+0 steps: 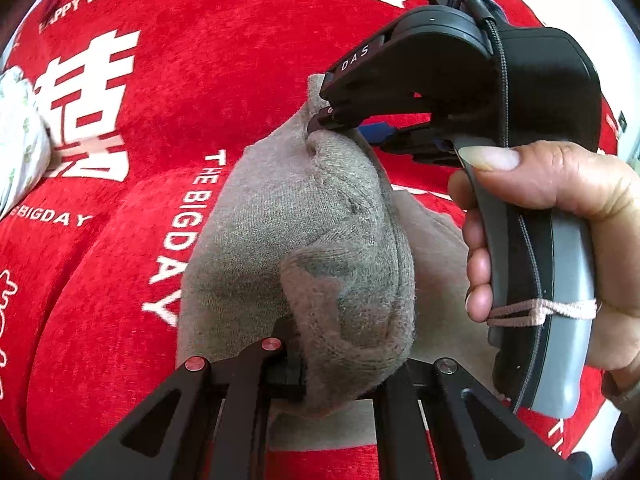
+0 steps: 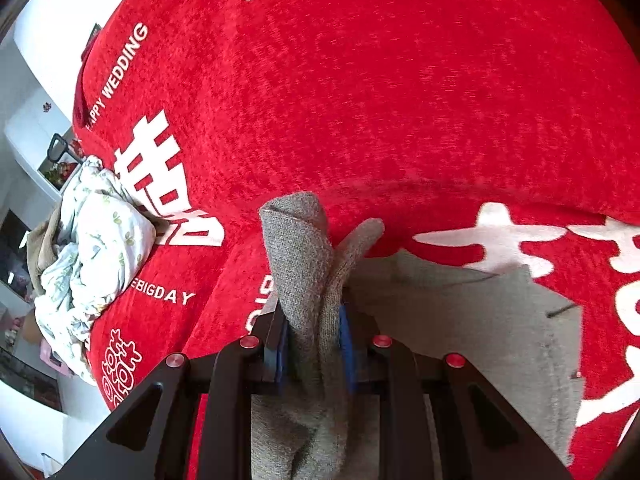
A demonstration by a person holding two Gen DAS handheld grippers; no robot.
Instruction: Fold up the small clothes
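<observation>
Near the left wrist camera, the left gripper [image 1: 296,364] has its jaws closed on the near end of a grey sock [image 1: 304,232]. The sock runs toward 12 o'clock, where the right gripper [image 1: 320,120] pinches its far end tight. Beneath lies a red blanket [image 1: 120,280]; a floral cloth [image 2: 100,240] sits at 9 o'clock.
</observation>
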